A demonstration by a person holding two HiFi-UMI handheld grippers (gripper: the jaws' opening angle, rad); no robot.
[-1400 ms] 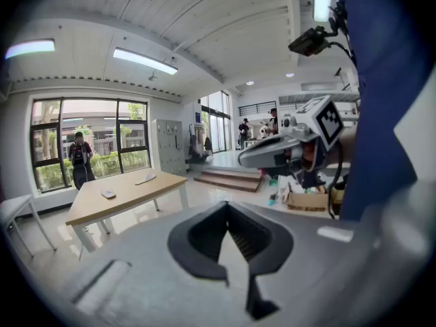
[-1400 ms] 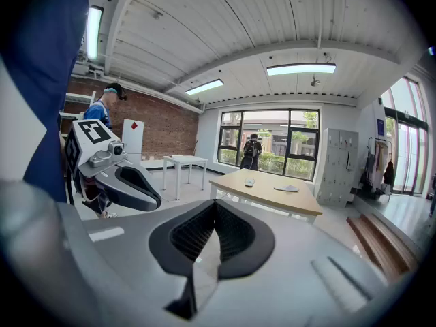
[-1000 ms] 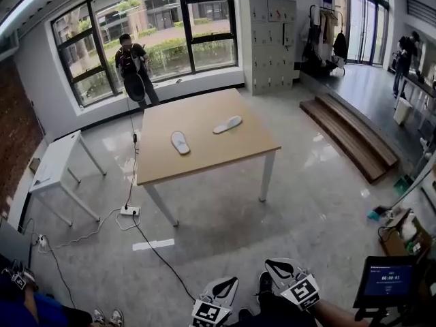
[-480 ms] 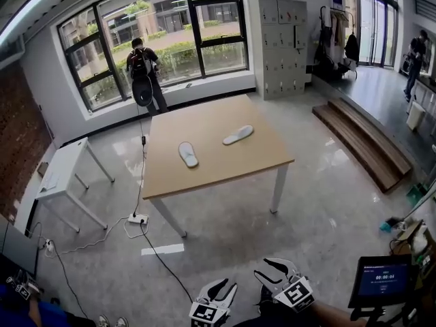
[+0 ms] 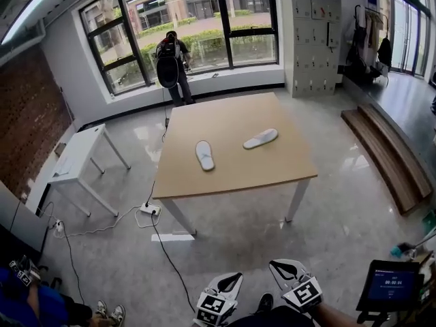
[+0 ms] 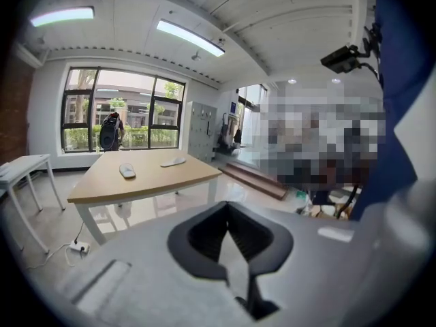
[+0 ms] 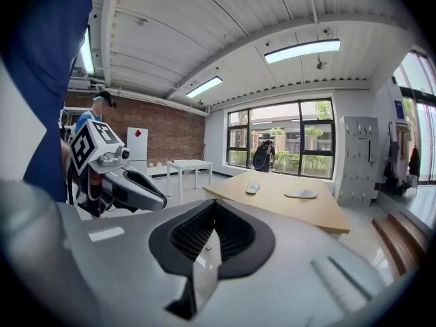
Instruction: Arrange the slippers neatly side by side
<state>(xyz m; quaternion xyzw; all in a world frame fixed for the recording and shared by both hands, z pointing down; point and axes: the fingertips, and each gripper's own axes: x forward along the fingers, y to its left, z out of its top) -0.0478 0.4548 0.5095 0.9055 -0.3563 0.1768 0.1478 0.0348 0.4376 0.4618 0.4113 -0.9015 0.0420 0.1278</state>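
Down at the bottom of the head view, my left claw and my right claw hang side by side above the glossy floor. Both have just been closing, and each pair of jaws now meets tip to tip with nothing between them. Just to the right of my right claw stands a small screen. Farther out, a white power strip lies on the floor near a leg of the wooden table. On its top lie the two white slippers, well apart. The left slipper points almost straight away from me, while the right slipper lies slantwise, nearer the far edge. Beyond the table a person stands at the window.
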